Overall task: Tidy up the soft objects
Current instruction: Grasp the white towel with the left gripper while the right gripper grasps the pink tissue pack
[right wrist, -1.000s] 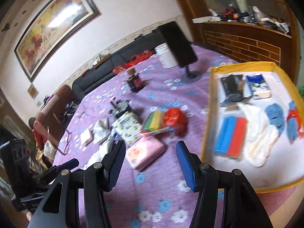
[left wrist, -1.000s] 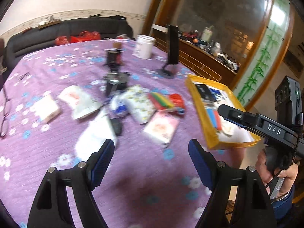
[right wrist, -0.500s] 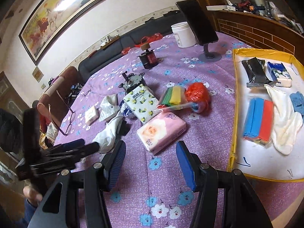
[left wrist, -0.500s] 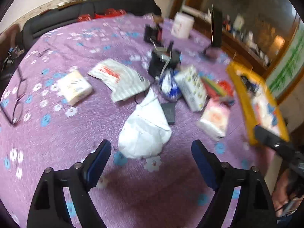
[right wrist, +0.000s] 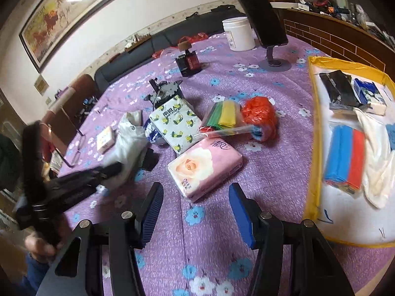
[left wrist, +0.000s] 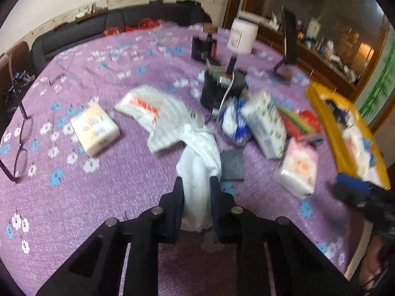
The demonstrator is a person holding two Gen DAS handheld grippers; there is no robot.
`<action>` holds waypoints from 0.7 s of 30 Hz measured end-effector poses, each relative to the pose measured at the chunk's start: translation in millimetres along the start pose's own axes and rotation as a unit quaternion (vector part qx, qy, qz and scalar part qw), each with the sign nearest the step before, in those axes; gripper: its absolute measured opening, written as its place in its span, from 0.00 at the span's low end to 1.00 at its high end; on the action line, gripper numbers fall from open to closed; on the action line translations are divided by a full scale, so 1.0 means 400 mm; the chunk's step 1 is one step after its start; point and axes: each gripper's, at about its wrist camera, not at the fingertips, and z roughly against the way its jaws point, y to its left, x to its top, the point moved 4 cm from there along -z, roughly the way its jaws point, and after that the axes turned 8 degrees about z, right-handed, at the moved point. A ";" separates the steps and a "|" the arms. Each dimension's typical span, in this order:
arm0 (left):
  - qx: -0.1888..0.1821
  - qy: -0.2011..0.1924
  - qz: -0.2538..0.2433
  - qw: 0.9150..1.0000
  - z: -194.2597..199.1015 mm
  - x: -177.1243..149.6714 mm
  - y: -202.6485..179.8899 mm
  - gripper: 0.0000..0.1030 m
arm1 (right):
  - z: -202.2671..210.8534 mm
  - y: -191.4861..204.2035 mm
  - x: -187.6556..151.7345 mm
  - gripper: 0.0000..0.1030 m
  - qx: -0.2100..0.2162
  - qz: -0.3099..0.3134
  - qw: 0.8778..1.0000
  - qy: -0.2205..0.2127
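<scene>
purple flowered surface point(right wrist: 284, 148) under my work, yellow-rimmed tray point(right wrist: 311, 133) at its right edge, pink tissue pack point(right wrist: 205, 167) just ahead of my right tool point(right wrist: 195, 197) with jaws apart and empty, my left tool point(left wrist: 196, 192) closing on the white cloth point(left wrist: 198, 162) mid-surface

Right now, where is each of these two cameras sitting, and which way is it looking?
Left wrist view: sits on the left gripper, looking down along its fingers, which are closing on a white cloth; the right gripper shows at the right edge.
Right wrist view: sits on the right gripper, fingers apart, facing a pink tissue pack and yellow tray; the left gripper shows on its left.
Both share the purple tablecloth, pack, tray.
</scene>
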 end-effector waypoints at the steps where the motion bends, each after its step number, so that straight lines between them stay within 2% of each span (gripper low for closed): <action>1: -0.008 -0.014 0.003 1.000 0.017 0.006 0.001 0.18 | -0.013 0.004 0.005 0.61 -0.005 0.004 1.000 0.005; 5: -0.019 -0.062 0.001 0.998 0.074 0.018 -0.006 0.18 | -0.054 0.010 0.029 0.65 -0.031 0.005 0.999 0.019; 7: -0.022 -0.073 0.000 0.997 0.086 0.022 -0.010 0.18 | -0.078 0.006 0.042 0.69 -0.044 -0.005 0.999 0.030; 11: -0.028 -0.074 -0.002 0.997 0.094 0.023 -0.012 0.18 | -0.144 -0.007 0.077 0.71 -0.082 -0.021 0.994 0.062; 12: -0.028 -0.075 -0.002 0.997 0.097 0.023 -0.012 0.18 | -0.168 -0.006 0.086 0.73 -0.094 -0.016 0.993 0.074; 15: -0.030 -0.076 -0.002 0.997 0.102 0.022 -0.012 0.18 | -0.200 0.009 0.094 0.74 -0.121 0.025 0.988 0.089; 18: -0.032 -0.082 -0.003 0.996 0.111 0.021 -0.012 0.18 | -0.187 0.036 0.069 0.63 -0.122 0.085 0.986 0.081; 21: -0.035 -0.083 -0.006 0.996 0.114 0.020 -0.017 0.18 | -0.158 0.032 0.048 0.55 -0.104 0.083 0.989 0.071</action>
